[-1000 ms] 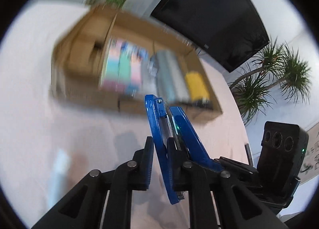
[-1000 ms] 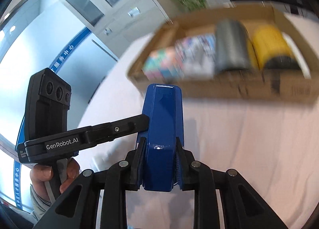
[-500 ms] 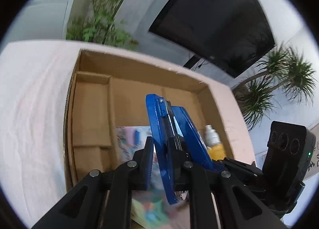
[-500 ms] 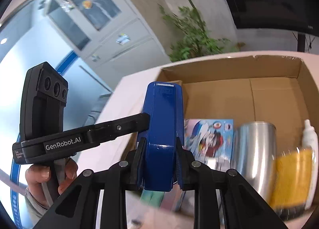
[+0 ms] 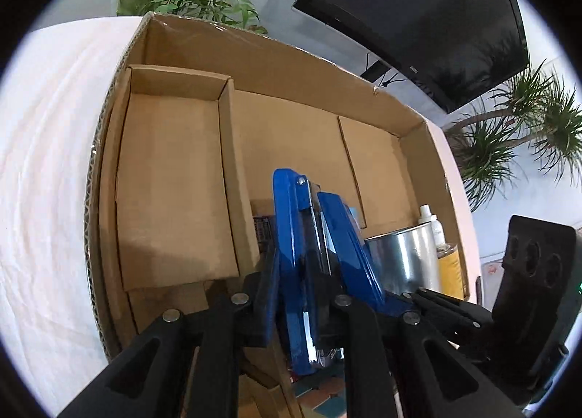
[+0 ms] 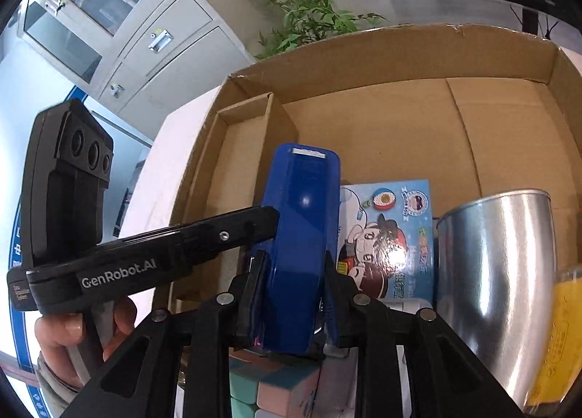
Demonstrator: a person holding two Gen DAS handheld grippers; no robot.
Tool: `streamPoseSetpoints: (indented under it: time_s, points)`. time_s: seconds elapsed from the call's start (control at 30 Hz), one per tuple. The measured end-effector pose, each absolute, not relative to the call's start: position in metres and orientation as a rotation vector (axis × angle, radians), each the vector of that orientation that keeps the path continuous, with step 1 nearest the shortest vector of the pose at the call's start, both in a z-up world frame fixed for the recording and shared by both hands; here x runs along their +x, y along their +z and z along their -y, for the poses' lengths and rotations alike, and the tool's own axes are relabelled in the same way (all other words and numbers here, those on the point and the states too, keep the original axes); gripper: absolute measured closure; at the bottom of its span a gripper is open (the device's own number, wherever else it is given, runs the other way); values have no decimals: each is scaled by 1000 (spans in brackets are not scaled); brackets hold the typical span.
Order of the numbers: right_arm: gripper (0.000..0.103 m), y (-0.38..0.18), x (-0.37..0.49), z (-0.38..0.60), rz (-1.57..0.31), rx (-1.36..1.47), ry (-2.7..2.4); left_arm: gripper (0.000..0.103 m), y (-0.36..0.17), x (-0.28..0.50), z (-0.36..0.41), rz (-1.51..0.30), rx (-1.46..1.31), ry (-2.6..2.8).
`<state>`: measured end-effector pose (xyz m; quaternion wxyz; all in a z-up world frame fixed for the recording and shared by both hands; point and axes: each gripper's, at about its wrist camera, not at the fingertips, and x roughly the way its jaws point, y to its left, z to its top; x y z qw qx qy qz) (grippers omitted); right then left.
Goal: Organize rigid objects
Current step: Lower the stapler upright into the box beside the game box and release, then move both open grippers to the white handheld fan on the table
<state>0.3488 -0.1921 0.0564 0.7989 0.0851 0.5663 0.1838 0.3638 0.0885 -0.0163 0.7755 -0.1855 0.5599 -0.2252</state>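
Observation:
Both grippers are shut on one blue stapler [image 5: 309, 258], also in the right wrist view [image 6: 300, 247]. My left gripper [image 5: 305, 294] clamps its sides; my right gripper [image 6: 291, 294] clamps it across its width. The stapler hangs over the open cardboard box [image 5: 174, 171], above the box's near left part. In the box lie a silver metal cup [image 6: 498, 272], a blue cartoon-printed box [image 6: 393, 236], a yellow-labelled bottle [image 6: 560, 338] and pastel blocks [image 6: 276, 392]. The left gripper's body [image 6: 65, 200] shows in the right wrist view.
A folded cardboard flap [image 5: 171, 181] forms a compartment on the box's left. White cloth [image 5: 43, 163] covers the table. A dark screen [image 5: 418, 11], plants [image 5: 509, 149] and a grey cabinet [image 6: 109, 36] stand behind.
Both grippers have carried the stapler forward from the table in front of the box to over the box's interior; the box now fills both views.

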Motion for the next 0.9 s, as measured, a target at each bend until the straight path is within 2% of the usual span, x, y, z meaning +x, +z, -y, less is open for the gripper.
streamPoseSetpoints:
  time_s: [0.1,0.13,0.17,0.2,0.27,0.33,0.37,0.4,0.43,0.47,0.5,0.53,0.57,0.7,0.9]
  points:
    - [74,52,347,194,-1216,183,375,91,-10,360,-91,-1201,-387,-469]
    - [69,51,347,194,-1217,186,370,91,-4,355,-94,-1180,-378,-457]
    - [58,51,345,193,-1213,180,373,91,3,348,-97,-1157,-363,-443]
    - [53,53,344,192,-1202,169,376,91,11,341,-99,-1135,-348,-432]
    - [52,57,338,187,-1189,143,390,89,30,318,-110,-1069,-326,-409]
    - [52,65,331,187,-1180,127,407,81,49,292,-120,-1005,-299,-366]
    - [52,69,327,188,-1170,120,412,71,55,282,-123,-986,-287,-353]
    - [50,76,320,189,-1149,105,413,54,63,264,-128,-955,-267,-326]
    - [40,85,312,190,-1119,82,417,43,71,245,-132,-925,-247,-293]
    - [23,92,303,192,-1086,57,425,22,77,230,-136,-901,-230,-260]
    - [14,101,289,195,-1042,27,434,18,83,208,-139,-866,-205,-212]
    - [2,110,269,199,-984,-16,432,18,86,189,-141,-845,-183,-187]
    - [1,116,248,204,-930,-58,417,18,87,174,-143,-845,-162,-175]
    - [1,111,174,221,-888,-121,496,17,62,112,-145,-921,-184,-138]
    - [1,73,93,244,-999,-106,673,20,0,48,-142,-1088,-311,-155]
